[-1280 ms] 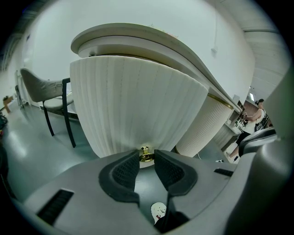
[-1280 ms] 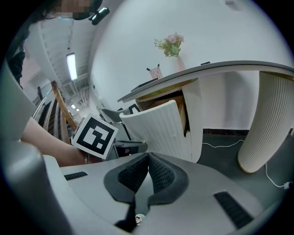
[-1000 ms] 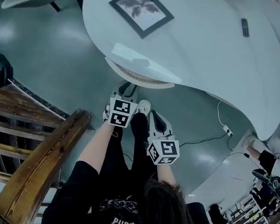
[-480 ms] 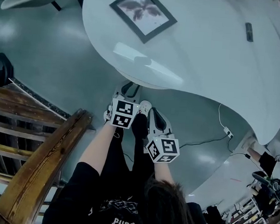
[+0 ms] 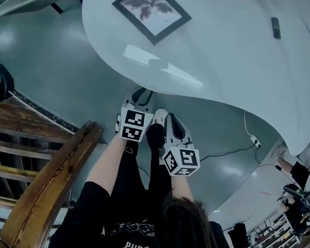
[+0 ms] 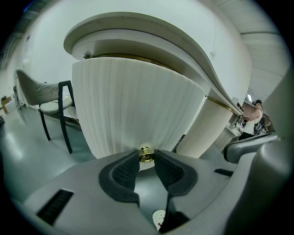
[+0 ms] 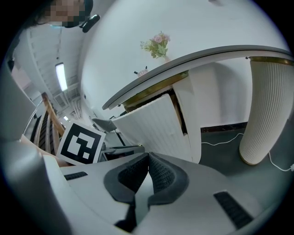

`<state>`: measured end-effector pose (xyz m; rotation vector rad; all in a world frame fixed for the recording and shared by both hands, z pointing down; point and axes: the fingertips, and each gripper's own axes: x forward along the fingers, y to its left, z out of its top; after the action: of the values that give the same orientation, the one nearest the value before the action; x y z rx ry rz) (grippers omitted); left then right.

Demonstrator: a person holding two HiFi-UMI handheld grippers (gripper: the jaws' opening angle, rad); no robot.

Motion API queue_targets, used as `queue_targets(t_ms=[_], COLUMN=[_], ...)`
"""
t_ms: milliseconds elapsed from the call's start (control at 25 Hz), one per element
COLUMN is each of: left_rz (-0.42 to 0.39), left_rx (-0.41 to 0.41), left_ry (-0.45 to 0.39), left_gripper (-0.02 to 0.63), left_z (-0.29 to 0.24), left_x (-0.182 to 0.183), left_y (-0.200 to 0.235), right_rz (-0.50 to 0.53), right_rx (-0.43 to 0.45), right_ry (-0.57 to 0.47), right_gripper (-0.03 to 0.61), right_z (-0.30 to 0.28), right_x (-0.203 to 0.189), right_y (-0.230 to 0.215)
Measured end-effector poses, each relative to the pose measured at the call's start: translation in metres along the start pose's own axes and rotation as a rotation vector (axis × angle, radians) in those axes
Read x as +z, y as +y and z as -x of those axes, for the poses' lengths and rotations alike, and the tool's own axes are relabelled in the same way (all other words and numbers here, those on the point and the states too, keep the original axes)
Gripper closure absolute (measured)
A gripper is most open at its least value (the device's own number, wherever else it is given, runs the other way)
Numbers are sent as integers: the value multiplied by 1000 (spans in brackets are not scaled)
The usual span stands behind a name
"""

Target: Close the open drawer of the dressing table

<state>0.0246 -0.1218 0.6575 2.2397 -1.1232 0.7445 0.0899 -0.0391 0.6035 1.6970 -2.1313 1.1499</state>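
We see a dark-framed picture of a leaf-like motif [image 5: 151, 9] lying flat, a small dark rectangular object [image 5: 276, 27] well apart from it, a brown wooden stair handrail [image 5: 54, 182], a white cable with plug block [image 5: 254, 140] on the glossy grey-green floor [image 5: 52, 70], and a pale chair on black legs [image 6: 34, 92].

One table [image 5: 240, 63] with one drawer [image 6: 133, 105] and one brass knob [image 6: 145, 155]. On top: one framed picture [image 5: 151, 8], one small dark object [image 5: 276, 27]. Two grippers: left gripper [image 6: 147, 158], right gripper [image 7: 148, 158]. One chair [image 6: 51, 107], left edge. One flower bunch [image 7: 156, 45], upper centre.
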Motion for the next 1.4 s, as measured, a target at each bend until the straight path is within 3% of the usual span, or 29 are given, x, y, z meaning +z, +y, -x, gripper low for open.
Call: queue_targets(t_ms=[480, 680, 1400], left_rz=[-23, -37, -52], left_rx=[3, 8, 39], left_ry=[-38, -57, -160], left_gripper=[500, 500, 500], left_z=[-9, -11, -28], left_x=[10, 12, 30], left_y=[2, 2, 9], right_rz=[-8, 97, 95], right_rx=[-11, -22, -4], right_ry=[-10, 1, -28], right_gripper=[552, 552, 552], right_z=[-4, -9, -28], right_x=[-6, -4, 0], right_y=[-7, -10, -22])
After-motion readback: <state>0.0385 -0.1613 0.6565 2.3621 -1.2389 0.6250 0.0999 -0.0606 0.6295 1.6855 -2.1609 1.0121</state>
